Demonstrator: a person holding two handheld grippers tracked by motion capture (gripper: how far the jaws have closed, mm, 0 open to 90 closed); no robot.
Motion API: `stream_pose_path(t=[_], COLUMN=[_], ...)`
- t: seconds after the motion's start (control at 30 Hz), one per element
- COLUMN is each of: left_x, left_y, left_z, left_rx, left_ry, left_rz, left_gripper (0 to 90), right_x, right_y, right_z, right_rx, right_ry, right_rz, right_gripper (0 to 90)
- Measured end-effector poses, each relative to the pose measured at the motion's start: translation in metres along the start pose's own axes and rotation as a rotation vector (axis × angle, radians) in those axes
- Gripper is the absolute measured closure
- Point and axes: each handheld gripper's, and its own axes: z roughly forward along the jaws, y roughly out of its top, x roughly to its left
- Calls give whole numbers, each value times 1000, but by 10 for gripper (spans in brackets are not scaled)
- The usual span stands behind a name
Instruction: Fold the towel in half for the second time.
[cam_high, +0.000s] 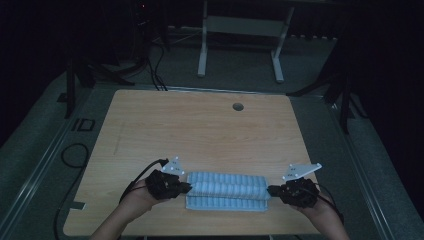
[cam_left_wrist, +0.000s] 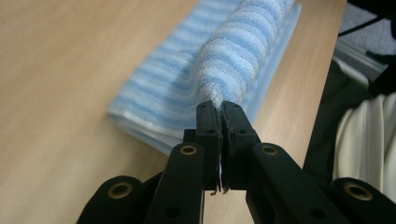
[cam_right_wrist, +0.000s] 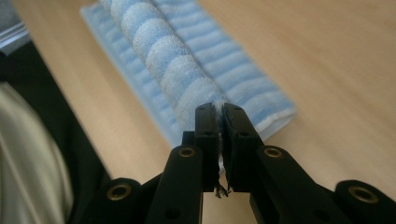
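A blue and white striped towel (cam_high: 227, 190) lies folded near the front edge of the wooden table (cam_high: 200, 125). Its upper layer is lifted into a taut ridge between both hands. My left gripper (cam_high: 186, 188) is shut on the towel's left end, and in the left gripper view the cloth (cam_left_wrist: 238, 51) is pinched between the jaws of the left gripper (cam_left_wrist: 220, 106). My right gripper (cam_high: 271, 190) is shut on the right end; the right gripper view has the towel ridge (cam_right_wrist: 168, 60) running away from the closed jaws of the right gripper (cam_right_wrist: 219, 108). The lower layers rest flat on the table.
A round cable hole (cam_high: 238, 106) sits near the table's far edge. Black cables (cam_high: 75, 155) lie on the floor at the left. A white desk frame (cam_high: 240, 40) stands beyond the table. The person's light clothing (cam_left_wrist: 369, 140) is close to the table's front edge.
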Motion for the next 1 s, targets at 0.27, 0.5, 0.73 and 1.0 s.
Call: stream_pose_path(t=[0.27,0.5,0.73,1.0], left_x=[-8,-6,4,11], left_y=[-23,-14,0,-1], left_z=[23,12,24,58], left_rx=[40,67,19,72], left_ry=[-54,15,12,-1], left_rz=[-33,-3,-18,-16], left_gripper=[859,547,433,407], right_x=[0,1,-2,-13], right_y=[-16,-15,3,4], right_z=[10,2,24,66], right_rx=[27,11,8,86], right_ry=[28,18,31,27], right_rz=[40,51,37,23], right_gripper=[845,655,554,500])
